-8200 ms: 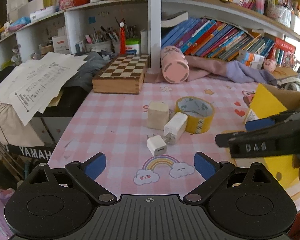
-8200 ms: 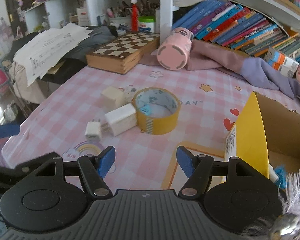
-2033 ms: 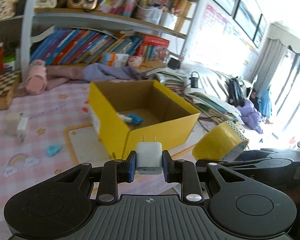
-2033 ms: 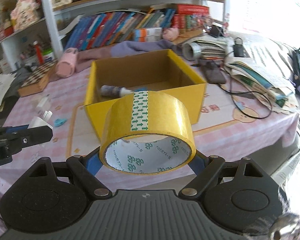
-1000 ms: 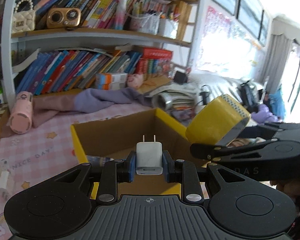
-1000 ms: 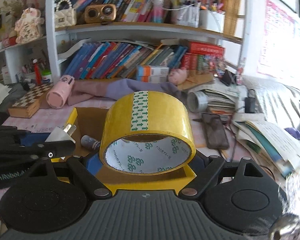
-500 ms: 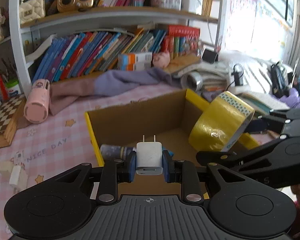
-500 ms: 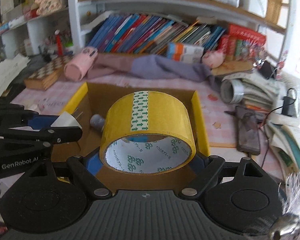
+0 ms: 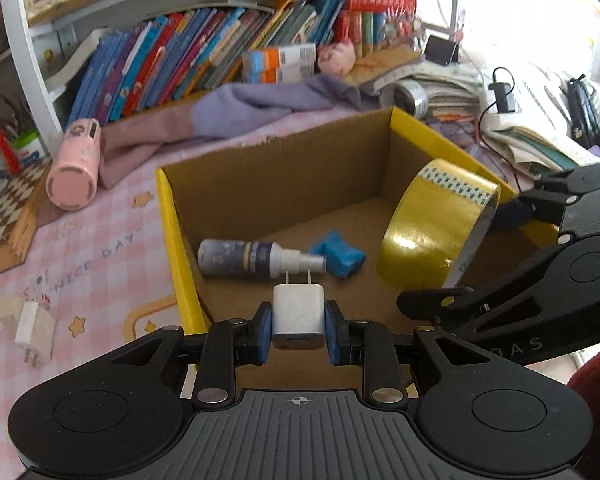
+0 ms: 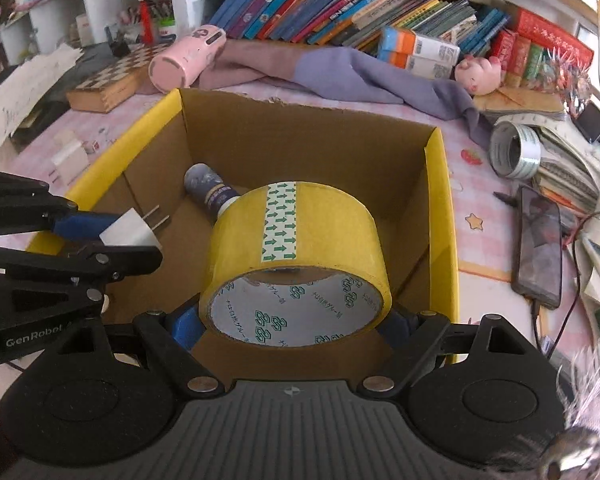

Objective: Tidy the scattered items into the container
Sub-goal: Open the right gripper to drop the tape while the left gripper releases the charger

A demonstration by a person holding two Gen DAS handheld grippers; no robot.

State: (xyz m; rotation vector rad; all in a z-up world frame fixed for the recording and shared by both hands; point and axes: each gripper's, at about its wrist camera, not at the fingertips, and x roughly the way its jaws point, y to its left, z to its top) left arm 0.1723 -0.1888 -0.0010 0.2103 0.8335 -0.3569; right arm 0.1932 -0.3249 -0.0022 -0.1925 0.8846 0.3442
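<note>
My left gripper [image 9: 298, 326] is shut on a small white plug charger [image 9: 298, 316], prongs forward, held over the near edge of the open yellow cardboard box [image 9: 178, 248]. My right gripper [image 10: 296, 320] is shut on a yellow tape roll [image 10: 296, 240] and holds it over the box [image 10: 440, 208]; the roll also shows in the left wrist view [image 9: 432, 224]. Inside the box lie a dark spray bottle [image 9: 252, 260] and a blue crumpled item [image 9: 338, 258]. Two white chargers [image 9: 32, 320] lie on the pink checked cloth left of the box.
A pink cylinder [image 9: 74, 164] and purple cloth [image 9: 260, 108] lie behind the box, a chessboard box [image 9: 4, 216] at the far left. Books fill the shelf behind. A phone [image 10: 540, 240], a silver tape roll [image 10: 514, 152] and stacked papers lie right of the box.
Both grippers have moved forward and down over the box, each still holding its item. The box interior now fills both views.
</note>
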